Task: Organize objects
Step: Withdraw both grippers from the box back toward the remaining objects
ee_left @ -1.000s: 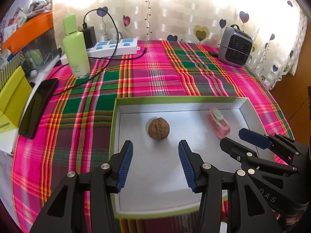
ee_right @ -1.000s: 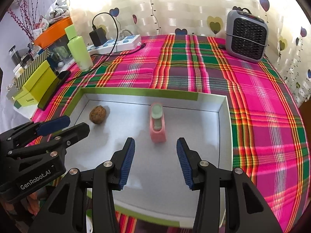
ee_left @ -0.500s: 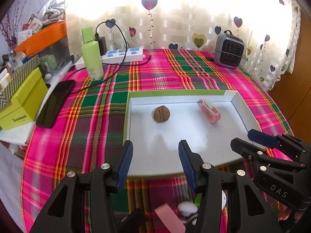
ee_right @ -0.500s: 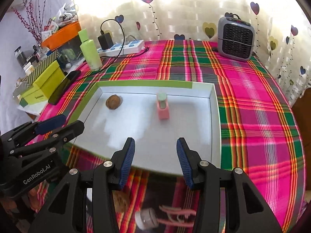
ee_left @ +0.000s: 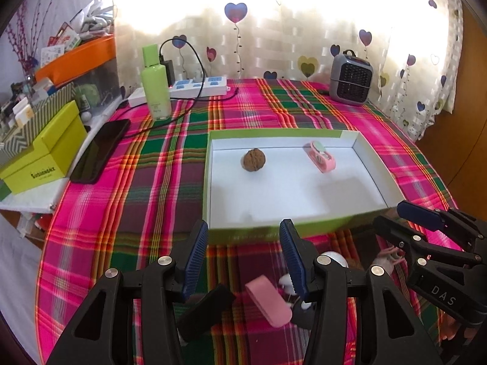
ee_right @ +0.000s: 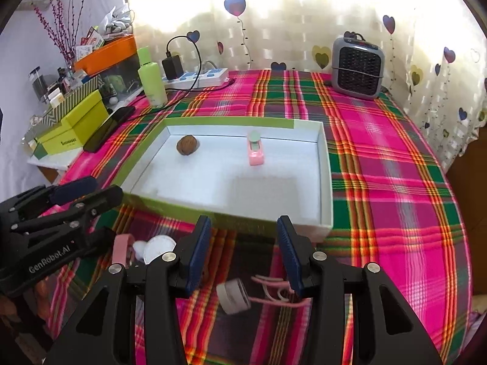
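Down front, small items on the plaid cloth are half hidden by gripper bodies and hard to identify. Left gripper (ee_left: 243,255) and right gripper (ee_right: 243,252) both have fingers apart, holding nothing, short of the tray (ee_left: 377,167), which holds a walnut (ee_left: 254,159) and pink clip (ee_left: 320,156). Only the left view shows a pink slab (ee_left: 268,301); only the right shows a white cap (ee_right: 232,299).

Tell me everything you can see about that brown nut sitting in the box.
The walnut is a round, brown nut with a wrinkled, ridged shell, whole and unopened as far as it shows. It rests on the white floor of the shallow box, which has green outer walls, in the far left part. It stands apart from the walls and from the small pink item to its right. Neither gripper touches it.
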Action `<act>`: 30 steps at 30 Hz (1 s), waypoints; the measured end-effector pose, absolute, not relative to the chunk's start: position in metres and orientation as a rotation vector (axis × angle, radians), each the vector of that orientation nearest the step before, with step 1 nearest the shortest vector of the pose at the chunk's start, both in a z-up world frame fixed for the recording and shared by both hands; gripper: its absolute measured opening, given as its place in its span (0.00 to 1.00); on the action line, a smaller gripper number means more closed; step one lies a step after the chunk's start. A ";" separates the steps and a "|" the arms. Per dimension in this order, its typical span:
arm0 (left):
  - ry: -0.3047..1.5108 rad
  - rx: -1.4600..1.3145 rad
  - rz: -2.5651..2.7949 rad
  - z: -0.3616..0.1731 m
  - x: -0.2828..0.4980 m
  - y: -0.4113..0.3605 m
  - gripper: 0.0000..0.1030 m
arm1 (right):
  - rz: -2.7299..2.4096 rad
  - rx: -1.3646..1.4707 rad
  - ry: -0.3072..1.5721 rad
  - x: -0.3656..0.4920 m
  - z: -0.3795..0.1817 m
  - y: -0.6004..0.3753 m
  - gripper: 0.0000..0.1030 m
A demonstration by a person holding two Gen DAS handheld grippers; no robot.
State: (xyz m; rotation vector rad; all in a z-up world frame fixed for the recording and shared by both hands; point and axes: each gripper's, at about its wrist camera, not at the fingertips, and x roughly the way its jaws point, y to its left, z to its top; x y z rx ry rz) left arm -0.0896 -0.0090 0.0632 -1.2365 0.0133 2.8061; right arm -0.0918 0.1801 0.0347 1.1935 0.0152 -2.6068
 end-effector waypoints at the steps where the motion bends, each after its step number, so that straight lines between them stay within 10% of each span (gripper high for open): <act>1: 0.006 -1.234 2.805 0.063 -0.087 -0.010 0.46 | -2.603 1.194 0.007 -0.090 0.035 0.181 0.44; 30: -0.149 -1.247 2.732 0.026 -0.035 -0.079 0.48 | -2.610 1.182 -0.082 -0.047 0.015 0.209 0.45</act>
